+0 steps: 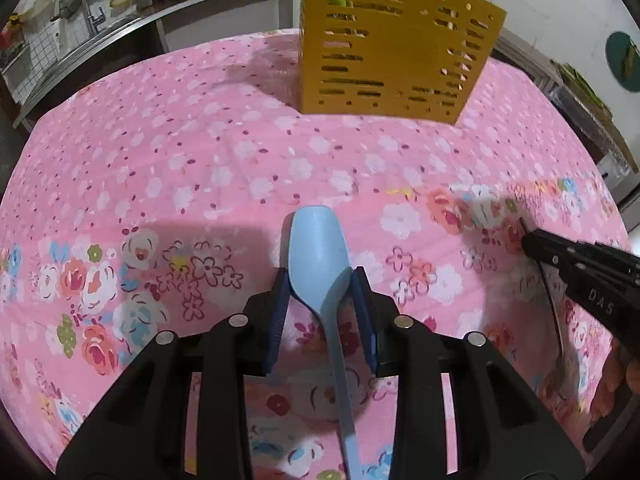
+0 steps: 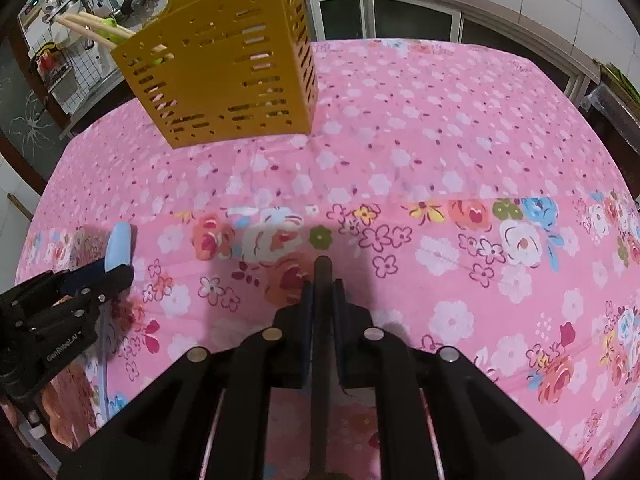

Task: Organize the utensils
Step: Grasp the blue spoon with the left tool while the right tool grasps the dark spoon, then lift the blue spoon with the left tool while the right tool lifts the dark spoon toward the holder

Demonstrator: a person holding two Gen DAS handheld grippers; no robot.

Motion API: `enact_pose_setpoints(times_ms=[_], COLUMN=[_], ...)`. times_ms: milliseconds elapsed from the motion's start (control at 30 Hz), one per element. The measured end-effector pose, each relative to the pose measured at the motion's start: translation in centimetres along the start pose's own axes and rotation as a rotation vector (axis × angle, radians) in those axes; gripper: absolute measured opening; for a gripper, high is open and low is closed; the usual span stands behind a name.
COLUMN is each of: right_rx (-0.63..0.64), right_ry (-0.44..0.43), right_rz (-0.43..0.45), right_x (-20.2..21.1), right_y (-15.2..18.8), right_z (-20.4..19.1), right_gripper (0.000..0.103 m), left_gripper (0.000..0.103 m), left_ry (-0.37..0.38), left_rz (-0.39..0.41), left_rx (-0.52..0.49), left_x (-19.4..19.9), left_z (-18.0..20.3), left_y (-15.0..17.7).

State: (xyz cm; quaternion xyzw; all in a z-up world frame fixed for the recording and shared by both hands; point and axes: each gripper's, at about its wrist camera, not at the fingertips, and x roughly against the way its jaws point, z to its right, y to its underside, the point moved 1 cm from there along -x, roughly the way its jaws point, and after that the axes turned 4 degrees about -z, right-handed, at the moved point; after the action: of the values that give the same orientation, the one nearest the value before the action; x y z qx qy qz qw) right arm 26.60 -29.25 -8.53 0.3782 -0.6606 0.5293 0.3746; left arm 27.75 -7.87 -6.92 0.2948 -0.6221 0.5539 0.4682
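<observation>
Two tongs, both loaded: my left tongs [image 1: 320, 280] pinch the pale blue plastic spoon [image 1: 318, 256] at its bowl, part-way open around it. My right tongs [image 2: 323, 284] are nearly shut on a thin dark utensil handle [image 2: 322, 320]. Both hover over the pink floral table [image 2: 440, 140], near the slotted yellow plastic holder [image 1: 392, 52].

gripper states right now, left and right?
Left gripper: jaws closed on the light blue spoon, at its bowl.
Right gripper: jaws closed on a thin dark utensil handle; which utensil cannot be told.
</observation>
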Motion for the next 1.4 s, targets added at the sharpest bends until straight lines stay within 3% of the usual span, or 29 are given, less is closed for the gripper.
enact_pose_setpoints(times_ms=[67,333,400,600,733,1067,1400], right_rx=[0.007,0.041,0.039,0.011,0.001,-0.023,-0.006], right_ry=[0.001,0.024,0.031,0.017,-0.007,-0.060,-0.052], right_rz=[-0.008,-0.071,-0.071,-0.005,0.083,0.326,0.471], right_x=[0.1,-0.3,-0.4,0.9,2.8,7.7,10.9], right_y=[0.0,-0.4,-0.7,-1.1,-1.5,-2.6,-3.1], right_z=[-0.1,-0.4,-0.5,-0.2,0.1,0.7,0.1], right_gripper=[0.010,0.010,0.010,0.009,0.009,0.009,0.009], left_gripper=[0.040,0.037,0.030,0.030,0.030,0.030,0.030], left_ry=[0.007,-0.011,-0.021,0.000,0.035,0.039,0.012], left_rz=[-0.020,-0.049,-0.045,-0.016,0.072,0.325,0.449], left_rx=[-0.007,-0.026,-0.026,0.001,0.037,0.058,0.028], left_x=[0.1,-0.2,-0.2,0.3,2.1,7.9,10.7], left_z=[0.0,0.3,0.3,-0.6,-1.3,-1.9,-1.4], left_y=[0.1,0.0,-0.2,-0.4,-0.5,-1.0,-2.2])
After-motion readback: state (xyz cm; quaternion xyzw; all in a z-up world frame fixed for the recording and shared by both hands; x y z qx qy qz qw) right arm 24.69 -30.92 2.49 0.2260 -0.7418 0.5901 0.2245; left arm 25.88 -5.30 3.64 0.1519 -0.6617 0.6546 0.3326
